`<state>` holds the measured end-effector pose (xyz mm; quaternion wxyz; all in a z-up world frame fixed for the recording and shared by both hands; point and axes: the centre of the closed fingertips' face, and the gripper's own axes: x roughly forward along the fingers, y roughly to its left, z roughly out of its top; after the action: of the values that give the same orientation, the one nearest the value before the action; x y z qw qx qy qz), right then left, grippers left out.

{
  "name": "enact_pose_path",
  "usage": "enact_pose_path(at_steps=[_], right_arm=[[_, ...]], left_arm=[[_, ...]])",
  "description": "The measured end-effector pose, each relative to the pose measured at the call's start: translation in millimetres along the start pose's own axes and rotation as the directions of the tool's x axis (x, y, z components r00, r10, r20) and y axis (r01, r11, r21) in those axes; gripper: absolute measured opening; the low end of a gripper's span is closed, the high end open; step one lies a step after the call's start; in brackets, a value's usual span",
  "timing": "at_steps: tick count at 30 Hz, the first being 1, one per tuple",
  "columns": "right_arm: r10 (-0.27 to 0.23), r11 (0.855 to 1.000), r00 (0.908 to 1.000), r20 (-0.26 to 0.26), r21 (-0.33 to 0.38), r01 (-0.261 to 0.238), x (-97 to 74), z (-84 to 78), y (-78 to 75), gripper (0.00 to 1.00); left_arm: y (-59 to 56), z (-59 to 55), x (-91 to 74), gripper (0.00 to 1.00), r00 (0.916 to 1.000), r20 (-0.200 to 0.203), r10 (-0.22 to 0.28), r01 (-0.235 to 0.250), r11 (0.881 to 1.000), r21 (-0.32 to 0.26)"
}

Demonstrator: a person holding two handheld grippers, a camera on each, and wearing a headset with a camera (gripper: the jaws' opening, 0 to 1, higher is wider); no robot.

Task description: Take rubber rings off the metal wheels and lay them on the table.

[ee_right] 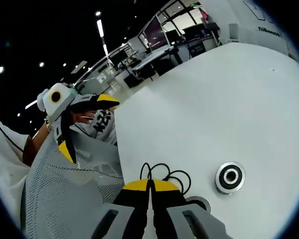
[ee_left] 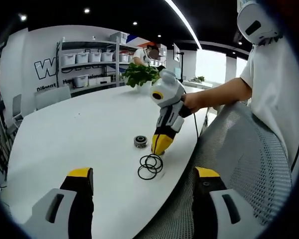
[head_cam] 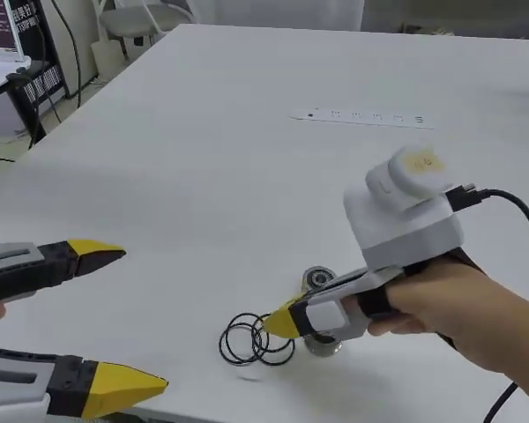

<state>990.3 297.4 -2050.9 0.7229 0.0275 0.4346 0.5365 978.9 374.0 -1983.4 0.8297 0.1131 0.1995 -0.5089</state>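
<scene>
Rings (head_cam: 256,342), thin and black, lie in a small overlapping heap on the white table (head_cam: 247,176), close to its near edge. Several loops cross one another, and their number cannot be told.

Two metal wheels sit just beside the heap. One wheel (head_cam: 318,279) lies flat just behind the right gripper. It is a silvery disc with a dark band around a bright hub, and there is bare table on its far side. The second wheel (head_cam: 323,345) is mostly hidden under that gripper's body, so only part of its rim shows.

The right gripper (head_cam: 280,324), held in a hand (head_cam: 441,304), reaches in from the right with its yellow jaws pressed together. Its tips are at the heap's edge. In the right gripper view the loops rise just past the closed tips, but whether a ring is nipped between them cannot be told. A black cable (head_cam: 520,229) trails from the gripper's back.

The left gripper (head_cam: 143,319) is well apart to the left. Its jaws are spread wide with nothing between them, and they point toward the heap.

A power strip (head_cam: 363,116) lies flat far back on the table, well apart from the work. In the left gripper view a grey mesh chair (ee_left: 239,159) stands against the table's edge. A leafy plant (ee_left: 139,74) sits at the far end, and shelves (ee_left: 84,64) of bins line the wall behind it.
</scene>
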Motion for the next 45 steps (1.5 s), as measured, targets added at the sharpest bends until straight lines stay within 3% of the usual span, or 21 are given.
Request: enact_pose_path(at_steps=[6,15,17,20,36,40,45], right_arm=[[-0.034,0.999,0.9979,-0.056,-0.025,0.033,5.8,-11.6,-9.0,0.00],[-0.102,0.994,0.9920,-0.074,-0.045,0.098,8.2,-17.3,-21.3,0.00],[-0.099,0.994,0.9922,-0.075,-0.059,0.095,9.4,-17.6,-19.9,0.00],[-0.136,0.987,0.9870,-0.085,-0.102,0.128,10.6,-18.1,-23.9,0.00],[-0.178,0.976,0.9821,-0.062,-0.142,0.168,8.6,-11.5,-27.5,0.00],[-0.189,0.971,0.9812,-0.037,-0.158,0.181,0.1,-2.3,-27.3,0.00],[-0.187,0.971,0.9812,0.049,-0.142,0.192,-14.5,20.1,-22.8,0.00]], left_arm=[[-0.4,0.4,1.1,0.79,1.0000,0.002,-0.001,0.001,1.000,-0.005],[-1.5,-0.1,2.6,0.78,1.0000,0.004,-0.003,0.003,1.000,-0.019],[-1.5,0.0,2.9,0.78,1.0000,0.004,-0.003,0.003,1.000,-0.020],[-1.6,-0.4,3.2,0.78,1.0000,0.003,-0.003,0.003,1.000,-0.023],[-1.6,-0.6,4.5,0.78,1.0000,0.002,-0.003,0.003,1.000,-0.023],[-1.1,-0.2,4.5,0.78,1.0000,0.006,-0.003,0.003,1.000,-0.026],[-1.4,-0.2,4.6,0.78,1.0000,0.007,-0.007,0.007,1.000,-0.025]])
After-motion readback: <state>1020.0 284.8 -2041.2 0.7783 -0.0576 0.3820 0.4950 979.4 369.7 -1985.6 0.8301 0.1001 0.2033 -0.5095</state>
